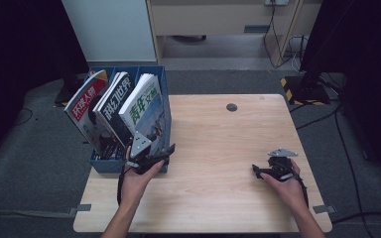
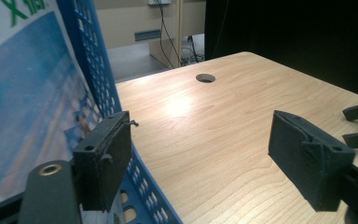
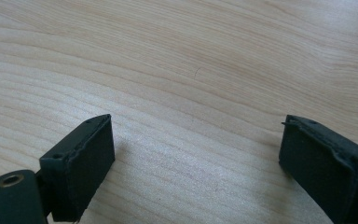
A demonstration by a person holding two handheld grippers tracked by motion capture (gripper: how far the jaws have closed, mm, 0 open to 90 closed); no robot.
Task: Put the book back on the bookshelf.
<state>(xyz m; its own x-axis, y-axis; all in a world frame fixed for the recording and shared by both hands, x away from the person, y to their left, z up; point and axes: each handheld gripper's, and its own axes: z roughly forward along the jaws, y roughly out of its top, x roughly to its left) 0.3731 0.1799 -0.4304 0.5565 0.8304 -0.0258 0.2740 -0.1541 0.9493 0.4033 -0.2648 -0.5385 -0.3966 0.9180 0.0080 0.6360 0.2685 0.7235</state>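
High view: nearest the camera, the person's two forearms come up from the bottom edge onto the pale wooden table (image 1: 213, 148). The left gripper (image 1: 164, 153) sits at the front right corner of the blue mesh magazine rack (image 1: 155, 73), jaws spread wide and empty. In the left gripper view one jaw lies against the rack's perforated blue side wall (image 2: 100, 88) and the other hangs over bare wood, so the jaws straddle the rack's wall rather than clamp it. The right gripper (image 1: 258, 171) rests low over the table's right half, well apart from the rack; in the right gripper view (image 3: 196, 168) its jaws stand wide open over nothing but wood grain.

Farther back, the rack stands at the table's left edge, partly overhanging it, and holds three magazines leaning to the left. The one nearest the left gripper is a white-and-blue magazine (image 1: 146, 106) with green characters on its cover; its sky-blue cover shows just behind the mesh in the left gripper view (image 2: 23, 102). Beside it leans a dark magazine (image 1: 110, 106) with white lettering, then a red-and-white magazine (image 1: 85, 99).

Beyond these, a round cable hole (image 1: 231, 107) lies near the table's far edge, and cables run across the grey floor (image 1: 34, 148).
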